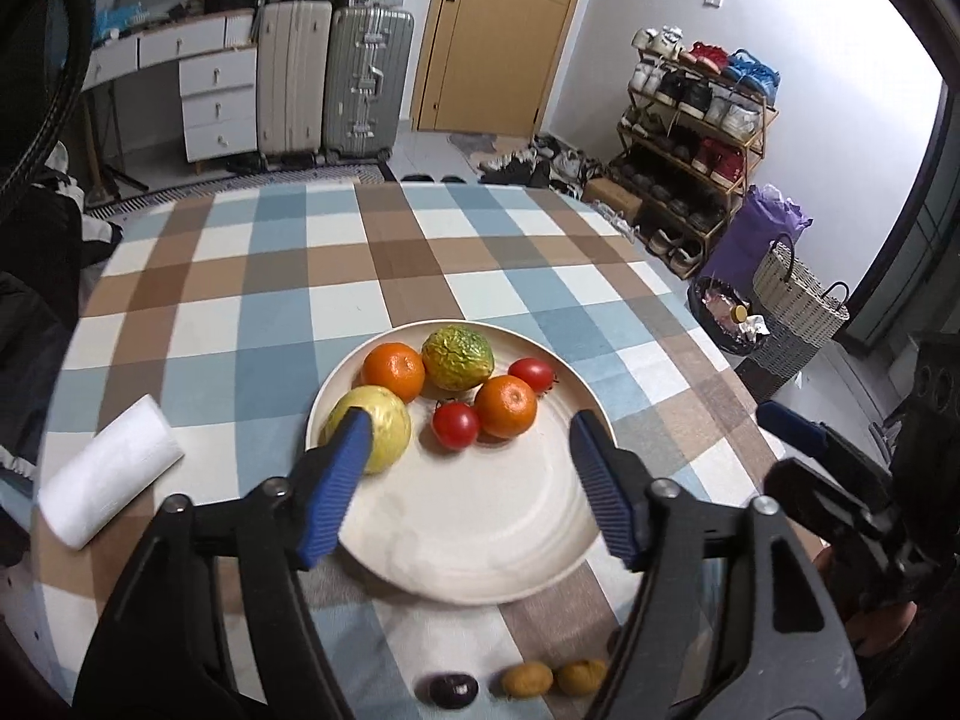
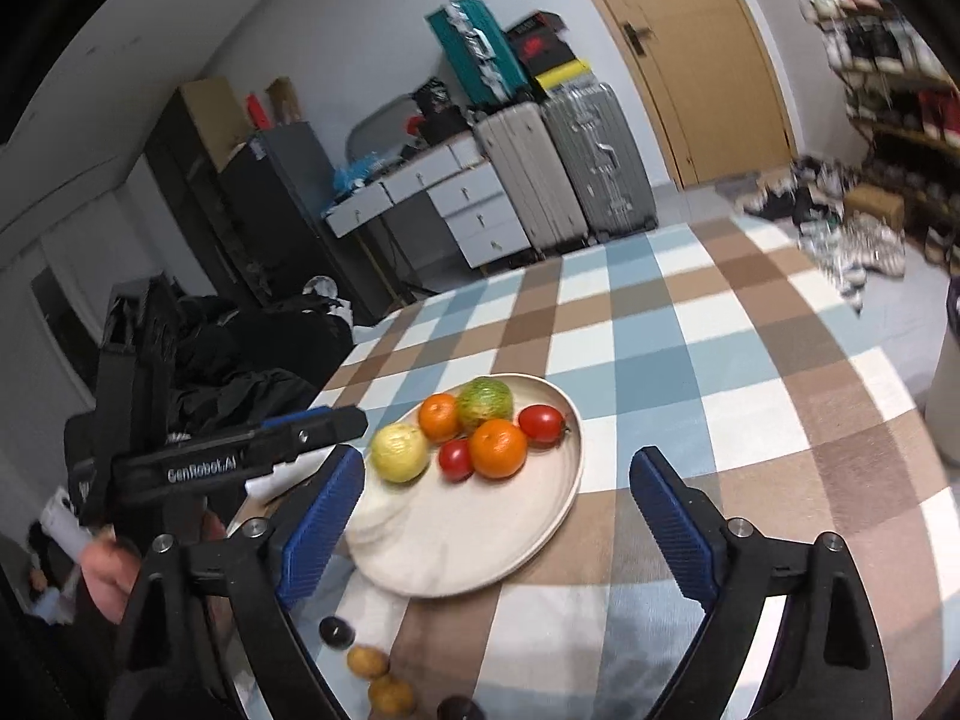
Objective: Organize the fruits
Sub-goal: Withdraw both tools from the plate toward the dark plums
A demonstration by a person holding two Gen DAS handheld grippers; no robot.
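A cream plate (image 1: 480,540) (image 2: 480,540) on the checked tablecloth holds two oranges (image 1: 393,371) (image 1: 506,407), two red tomatoes (image 1: 455,425) (image 1: 531,373), a green-yellow wrinkled fruit (image 1: 457,357) and a pale yellow fruit (image 1: 384,426). Near the table's front edge lie a dark plum (image 1: 449,689) and two small brown fruits (image 1: 527,679) (image 1: 581,675). My left gripper (image 1: 471,462) is open and empty above the plate's near half. My right gripper (image 2: 498,486) is open and empty, just to the plate's right.
A white paper roll (image 1: 108,474) lies on the table left of the plate. The left gripper's body (image 2: 228,456) shows at the left of the right wrist view. Beyond the table stand suitcases (image 1: 336,84), a shoe rack (image 1: 690,138) and baskets (image 1: 798,294).
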